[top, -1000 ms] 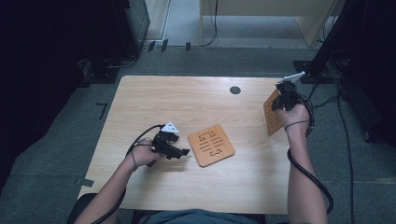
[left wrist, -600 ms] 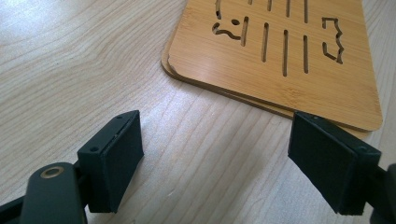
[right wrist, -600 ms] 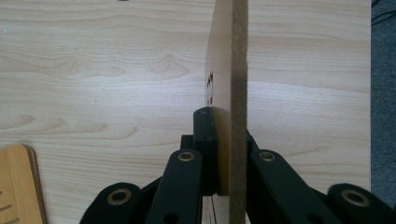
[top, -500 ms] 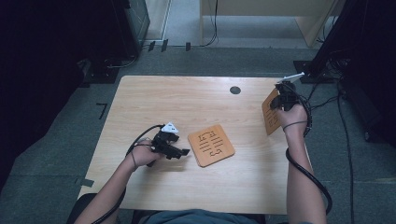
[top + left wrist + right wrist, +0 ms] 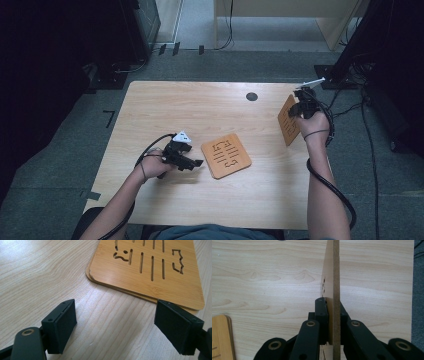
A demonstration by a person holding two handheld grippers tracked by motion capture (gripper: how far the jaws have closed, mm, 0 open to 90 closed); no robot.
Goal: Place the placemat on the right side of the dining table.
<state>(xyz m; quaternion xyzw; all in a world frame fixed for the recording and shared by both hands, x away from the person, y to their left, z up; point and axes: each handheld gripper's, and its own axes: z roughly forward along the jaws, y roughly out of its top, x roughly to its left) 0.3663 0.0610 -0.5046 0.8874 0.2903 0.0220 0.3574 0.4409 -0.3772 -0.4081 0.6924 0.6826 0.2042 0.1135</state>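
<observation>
Setting: lab or test room with a recording station. Evidence: one bare light-wood table (image 5: 165,115) with a round cable port (image 5: 252,96); grey carpet floor (image 5: 60,165) carrying black tape marks (image 5: 109,118); dark equipment racks (image 5: 140,25) at left; loose cables (image 5: 227,30) trailing behind; pale wooden furniture (image 5: 280,15) beyond.

The lifted trivet (image 5: 333,280) runs past the right gripper view's top edge.

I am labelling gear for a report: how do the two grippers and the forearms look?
Both grippers, left and right, are black with flat rectangular jaws and brass-coloured pivot rivets. The left one carries a grey three-cornered plate, and a black cable trails from each. The forearms are bare, without sleeves.
</observation>
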